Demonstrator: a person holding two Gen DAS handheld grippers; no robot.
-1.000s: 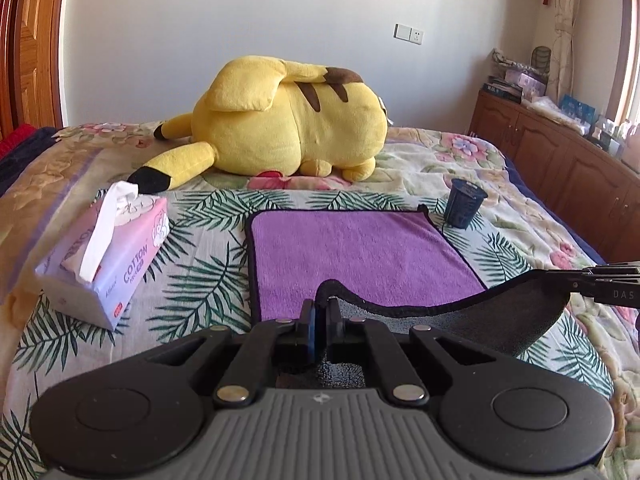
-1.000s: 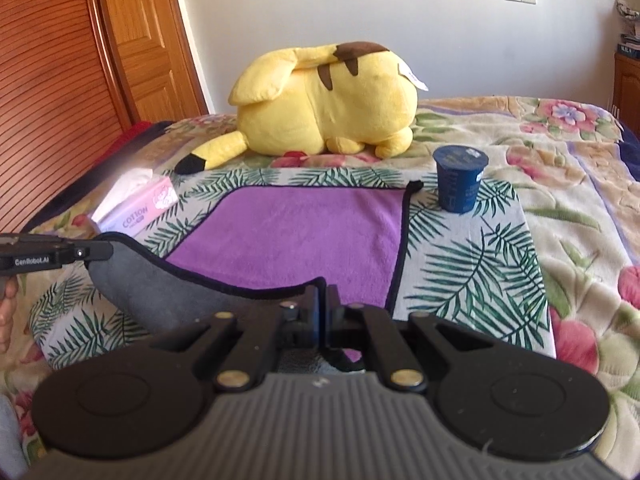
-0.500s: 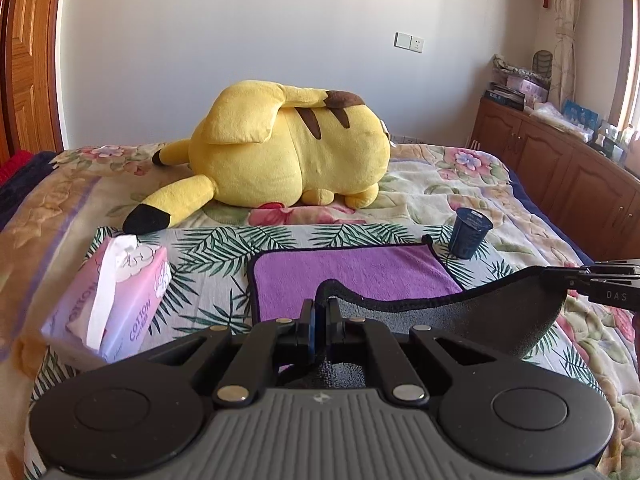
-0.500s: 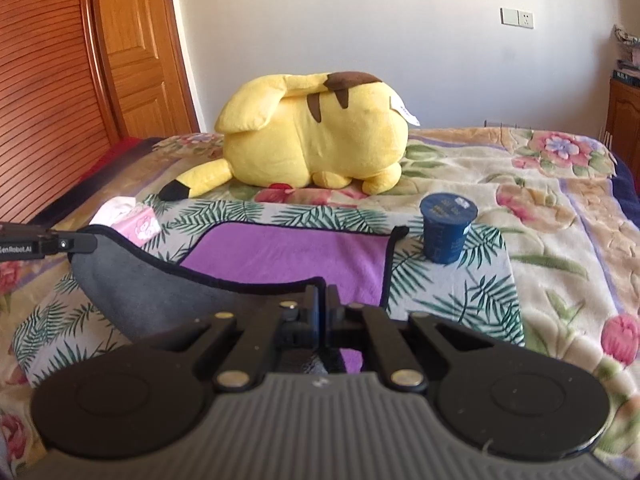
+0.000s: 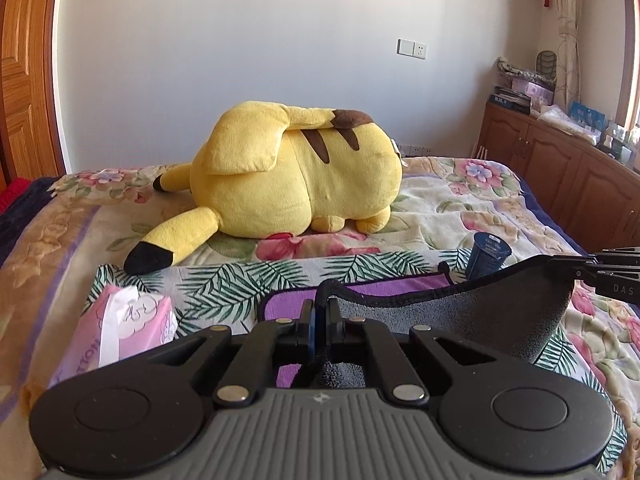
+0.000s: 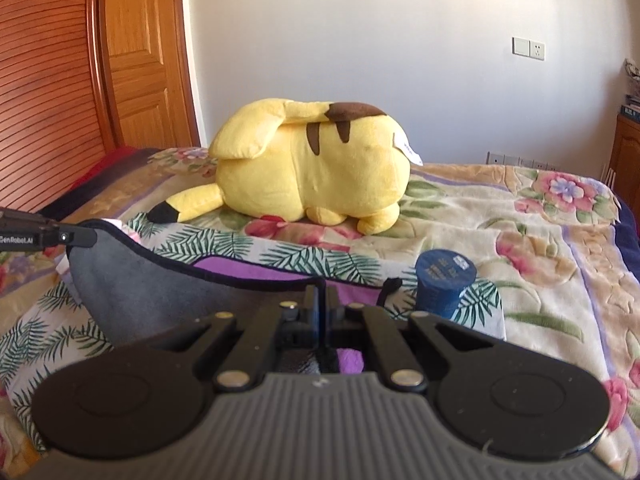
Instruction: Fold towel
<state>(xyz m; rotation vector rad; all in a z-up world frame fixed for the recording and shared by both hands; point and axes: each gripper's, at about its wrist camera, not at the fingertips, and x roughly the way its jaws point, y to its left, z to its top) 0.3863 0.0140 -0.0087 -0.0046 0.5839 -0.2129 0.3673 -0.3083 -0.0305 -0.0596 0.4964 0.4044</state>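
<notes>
Both grippers have carried the near edge of the towel (image 5: 500,312) up and toward the far side of the bed since a second ago, so much less of its purple face shows now than then. From the left wrist view, the left gripper (image 5: 320,308) is clamped tight on one near corner of the towel, the black-bound hem pinched between its closed jaws; the grey underside sags in a curve across to the right gripper (image 5: 576,270), whose tip bites the other corner at the right edge of the view. From the right wrist view, the right gripper (image 6: 322,300) is likewise closed on the hem, and the left gripper (image 6: 80,237) holds the far corner at the left. The rest of the towel lies flat, purple side up, on a palm-leaf cloth (image 6: 304,258) spread over the floral bed cover (image 6: 540,220). Just beside the towel's far right corner stands a dark blue cup (image 6: 442,284). A pink tissue pack (image 5: 120,336) sits to the left of the towel. Farther back a yellow plush toy (image 5: 296,184) lies on the bed.
</notes>
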